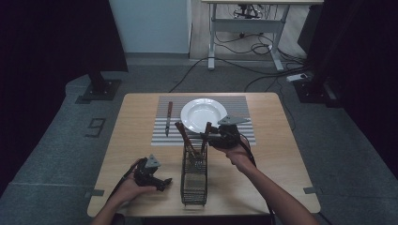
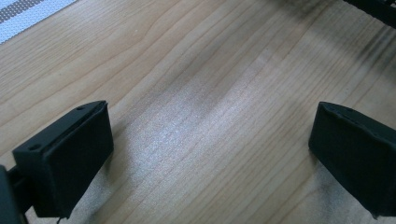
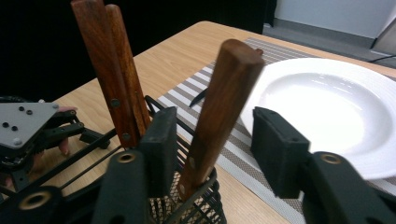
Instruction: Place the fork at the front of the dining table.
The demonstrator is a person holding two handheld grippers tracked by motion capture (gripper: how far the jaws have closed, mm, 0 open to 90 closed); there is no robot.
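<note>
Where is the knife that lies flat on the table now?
In the high view, the knife lies on the striped placemat, just left of the white plate.

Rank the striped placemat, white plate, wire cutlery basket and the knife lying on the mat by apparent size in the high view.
1. Striped placemat
2. White plate
3. Wire cutlery basket, close to the plate in apparent size and nearer the camera, so this order is unsure
4. Knife

Two wooden handles (image 3: pixel 114 70) crowd third handle (image 3: pixel 219 112), plate (image 3: pixel 336 102) beside
</note>
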